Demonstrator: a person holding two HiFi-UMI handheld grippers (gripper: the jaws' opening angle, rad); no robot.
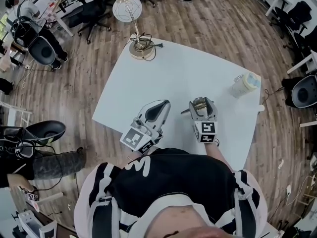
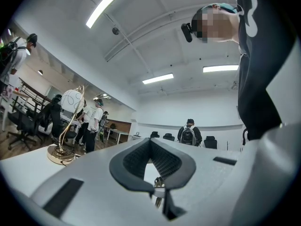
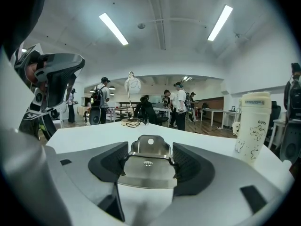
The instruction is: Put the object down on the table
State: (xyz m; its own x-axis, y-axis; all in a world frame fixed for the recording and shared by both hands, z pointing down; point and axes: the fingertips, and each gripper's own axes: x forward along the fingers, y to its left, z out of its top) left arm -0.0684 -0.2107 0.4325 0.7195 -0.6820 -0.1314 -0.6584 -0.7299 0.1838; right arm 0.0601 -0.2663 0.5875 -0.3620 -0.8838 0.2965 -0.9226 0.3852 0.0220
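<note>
My right gripper (image 1: 200, 104) (image 3: 149, 150) is shut on a shiny flat metal piece (image 3: 148, 166) with a small hole near its far end. It is pinched between the black pads (image 3: 190, 166). The gripper hovers low over the near part of the white table (image 1: 188, 68); I cannot tell whether the piece touches the tabletop. My left gripper (image 1: 159, 106) (image 2: 150, 142) sits just left of it, tilted upward, its pads meeting at the tips with nothing held. The left gripper (image 3: 56, 79) also shows at the left of the right gripper view.
A lamp with a gold base (image 1: 141, 48) (image 2: 61, 154) stands at the table's far edge. A pale lidded cup (image 1: 245, 83) (image 3: 253, 126) stands at the right edge. Office chairs (image 1: 44, 51), desks and several people (image 2: 189, 134) surround the table.
</note>
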